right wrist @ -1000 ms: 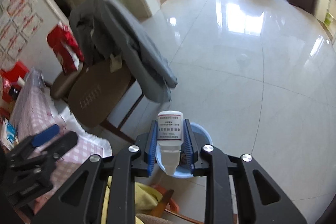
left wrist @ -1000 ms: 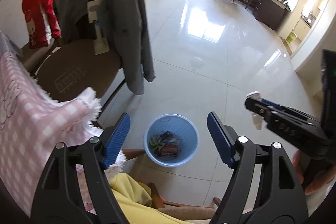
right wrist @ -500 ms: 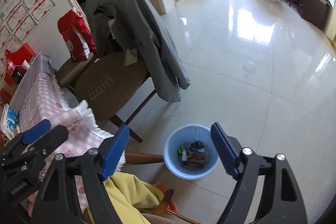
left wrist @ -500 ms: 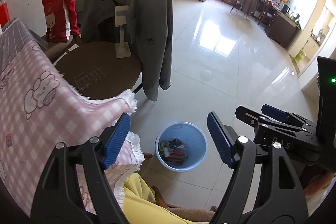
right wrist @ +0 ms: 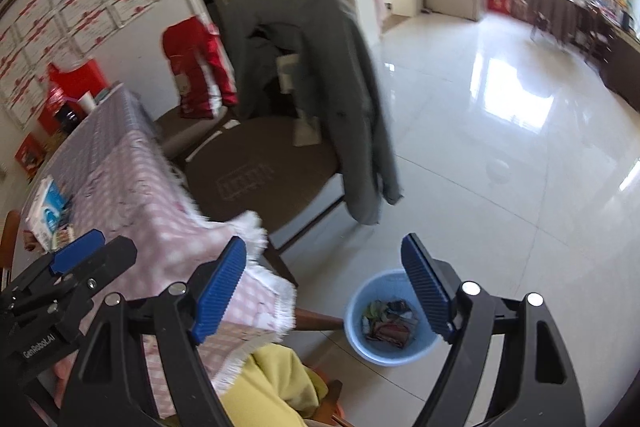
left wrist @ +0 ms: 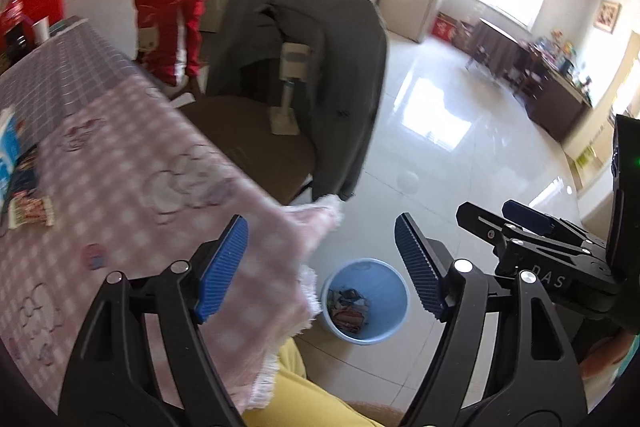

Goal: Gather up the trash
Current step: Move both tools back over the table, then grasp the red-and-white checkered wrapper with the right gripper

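A light blue trash bin [left wrist: 394,297] stands on the tiled floor beside the table corner; it holds several pieces of trash. It also shows in the right wrist view [right wrist: 360,323]. My left gripper [left wrist: 322,269] is open and empty, high above the table corner and bin. My right gripper [right wrist: 326,287] is open and empty, also well above the bin. On the pink checked tablecloth [left wrist: 120,163] lie a snack wrapper [left wrist: 30,211], a small sticker-like scrap [left wrist: 93,255] and a blue-white pack [left wrist: 8,143].
A round brown stool [right wrist: 260,175] with a white fan stand [left wrist: 286,95] and a grey jacket over a chair [left wrist: 340,67] stand behind the bin. A red garment [left wrist: 172,23] hangs on another chair. Yellow cloth [right wrist: 276,387] lies near the bottom.
The right gripper opened and the white bottle it held is gone from it. Both grippers have risen and turned left, bringing the table into view.
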Demonstrator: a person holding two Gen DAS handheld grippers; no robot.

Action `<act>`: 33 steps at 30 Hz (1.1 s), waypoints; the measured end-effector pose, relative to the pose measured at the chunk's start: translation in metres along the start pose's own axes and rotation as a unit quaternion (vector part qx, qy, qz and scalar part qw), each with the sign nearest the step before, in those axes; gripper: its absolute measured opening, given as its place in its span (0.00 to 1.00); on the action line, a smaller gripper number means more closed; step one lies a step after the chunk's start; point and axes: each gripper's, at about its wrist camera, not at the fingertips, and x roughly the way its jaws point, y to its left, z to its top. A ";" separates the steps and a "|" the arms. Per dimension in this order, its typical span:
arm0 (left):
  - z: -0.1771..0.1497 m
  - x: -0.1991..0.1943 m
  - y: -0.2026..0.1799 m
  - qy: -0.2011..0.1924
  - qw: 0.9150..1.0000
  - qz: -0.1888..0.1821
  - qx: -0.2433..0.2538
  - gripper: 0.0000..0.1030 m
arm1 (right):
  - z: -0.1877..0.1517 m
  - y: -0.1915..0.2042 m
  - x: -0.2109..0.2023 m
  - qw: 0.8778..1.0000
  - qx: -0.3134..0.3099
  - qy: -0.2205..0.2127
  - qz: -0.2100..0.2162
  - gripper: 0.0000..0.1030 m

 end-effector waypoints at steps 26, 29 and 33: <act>-0.070 -0.123 0.248 -0.030 0.958 0.183 -0.220 0.73 | -0.019 0.318 0.051 0.946 -0.281 0.053 0.153 0.76; -0.077 -0.128 0.267 -0.024 0.953 0.190 -0.233 0.75 | -0.026 0.344 0.065 0.938 -0.307 0.061 0.150 0.76; -0.081 -0.127 0.288 -0.016 0.950 0.191 -0.246 0.75 | -0.031 0.370 0.087 0.930 -0.331 0.074 0.139 0.76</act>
